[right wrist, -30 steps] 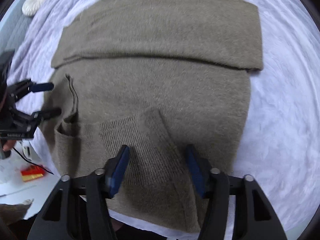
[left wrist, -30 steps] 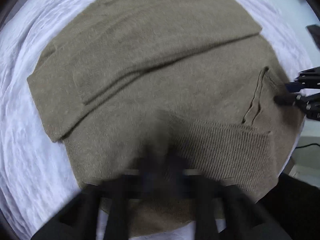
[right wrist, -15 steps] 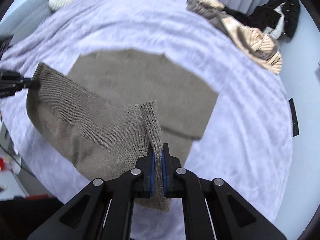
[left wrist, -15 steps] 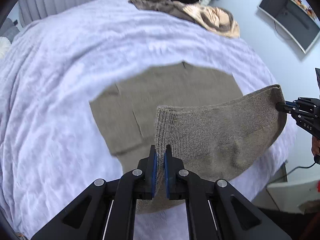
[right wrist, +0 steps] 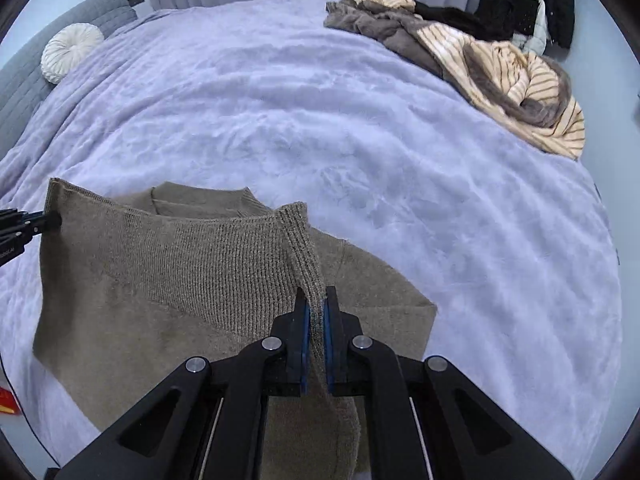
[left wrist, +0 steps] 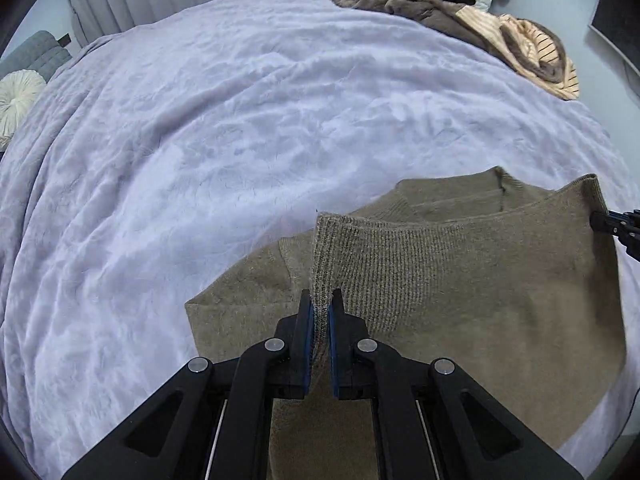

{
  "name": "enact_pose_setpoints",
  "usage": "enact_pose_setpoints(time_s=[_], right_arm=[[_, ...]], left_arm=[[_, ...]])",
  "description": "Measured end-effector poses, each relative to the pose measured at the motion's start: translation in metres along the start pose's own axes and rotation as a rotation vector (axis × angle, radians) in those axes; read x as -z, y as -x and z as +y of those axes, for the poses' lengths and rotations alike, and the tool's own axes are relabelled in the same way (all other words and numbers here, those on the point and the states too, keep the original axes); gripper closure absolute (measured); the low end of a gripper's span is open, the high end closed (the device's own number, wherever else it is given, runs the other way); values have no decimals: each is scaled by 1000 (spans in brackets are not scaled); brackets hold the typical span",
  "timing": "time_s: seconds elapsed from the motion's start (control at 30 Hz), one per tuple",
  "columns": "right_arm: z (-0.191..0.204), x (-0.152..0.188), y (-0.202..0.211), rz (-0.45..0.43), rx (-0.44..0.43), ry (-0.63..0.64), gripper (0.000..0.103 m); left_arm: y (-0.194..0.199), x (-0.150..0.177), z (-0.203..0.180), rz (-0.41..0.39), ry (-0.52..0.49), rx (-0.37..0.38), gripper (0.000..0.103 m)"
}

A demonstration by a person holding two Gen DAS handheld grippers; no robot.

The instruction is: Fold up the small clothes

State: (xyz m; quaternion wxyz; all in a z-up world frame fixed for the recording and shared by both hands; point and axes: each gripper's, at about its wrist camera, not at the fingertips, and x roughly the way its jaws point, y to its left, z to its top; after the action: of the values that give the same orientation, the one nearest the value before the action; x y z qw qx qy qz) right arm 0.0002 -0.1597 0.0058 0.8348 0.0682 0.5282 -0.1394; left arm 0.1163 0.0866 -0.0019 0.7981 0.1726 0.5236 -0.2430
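Hem lifted farther over sweater (left wrist: 460, 288) | both fingers (left wrist: 335, 308) pinch hem | red object (right wrist: 7, 402) right-view only

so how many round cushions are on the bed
1. A white round cushion lies at the far left corner of the bed, against the grey headboard. The clothes pile at the far right could hide others.

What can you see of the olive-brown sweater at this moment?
The sweater is olive-brown knit with a ribbed hem band. It lies partly folded on the lavender bedspread, neckline toward the far side. Its hem is lifted and drawn up over the body, stretched between the two claws: the left claw is shut on one hem corner, the right claw on the other. Nothing else touches it.
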Motion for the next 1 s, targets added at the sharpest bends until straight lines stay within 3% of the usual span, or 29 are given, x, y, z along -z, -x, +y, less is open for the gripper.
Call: enact_pose_setpoints(time_s=[0.2,0.27,0.3,0.33,0.4,0.5,0.6,0.7,0.83,1.0], right_arm=[[-16,12,-51,38,-35,-89,96],[-25,13,-53,40,-61,-148,94],[-32,13,-52,43,-68,-181,93],[-38,12,-48,43,-63,-211,90],[-52,12,-36,39,-38,-277,85],[-70,18,-4,-20,-84,-358,85],[-65,24,11,-36,-196,-345,86],[-48,28,-3,-1,-235,-300,86],[-44,36,-40,40,-220,-341,88],[-72,43,-43,11,-207,-416,98]], left_arm=[[-40,5,2,37,8,-51,95],[-39,3,6,49,32,-74,79],[-36,2,9,45,45,-121,52],[-31,1,13,27,59,-167,31],[-15,1,23,-6,86,-179,30],[8,4,32,-13,118,-101,30],[24,7,23,-24,103,32,30],[13,12,-3,9,74,129,30],[-29,27,-15,84,108,72,30],[-23,41,-5,66,96,72,30]])
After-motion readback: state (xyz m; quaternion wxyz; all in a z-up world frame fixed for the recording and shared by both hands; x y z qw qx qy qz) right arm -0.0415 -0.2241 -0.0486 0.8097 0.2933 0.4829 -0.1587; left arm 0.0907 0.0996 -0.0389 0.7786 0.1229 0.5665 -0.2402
